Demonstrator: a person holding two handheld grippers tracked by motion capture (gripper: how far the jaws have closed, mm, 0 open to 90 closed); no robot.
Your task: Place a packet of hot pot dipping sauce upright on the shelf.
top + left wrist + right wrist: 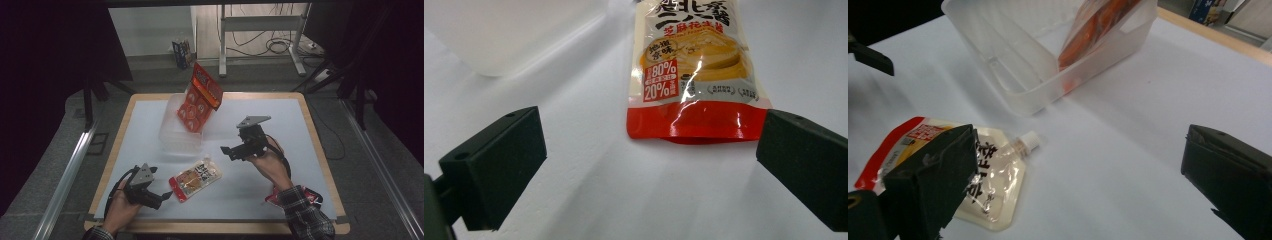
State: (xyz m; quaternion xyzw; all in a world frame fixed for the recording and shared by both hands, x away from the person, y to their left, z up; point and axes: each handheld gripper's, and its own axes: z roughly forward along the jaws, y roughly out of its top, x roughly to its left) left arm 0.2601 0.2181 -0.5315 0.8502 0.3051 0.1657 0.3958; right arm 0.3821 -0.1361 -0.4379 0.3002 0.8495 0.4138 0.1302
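I saw the spout pouch: cream body w/ a red bottom band, red 80%/20% block, black lettering, clear top & whitish cap. Far packet in the bin was orange-red w/ round pale motifs. Bin translucent white. Table cover white, wood edge tan. Both grippers black; sleeve dark plaid.

The spouted pouch is showing glossy, crinkled plastic film that is catching glare, with a clear patch near its white plastic cap. Just beyond the pouch, the bin is looking like frosted translucent plastic, smooth-walled. The table is wearing a matt white sheet inside a pale wooden rim. The fingers are looking like matt black plastic.
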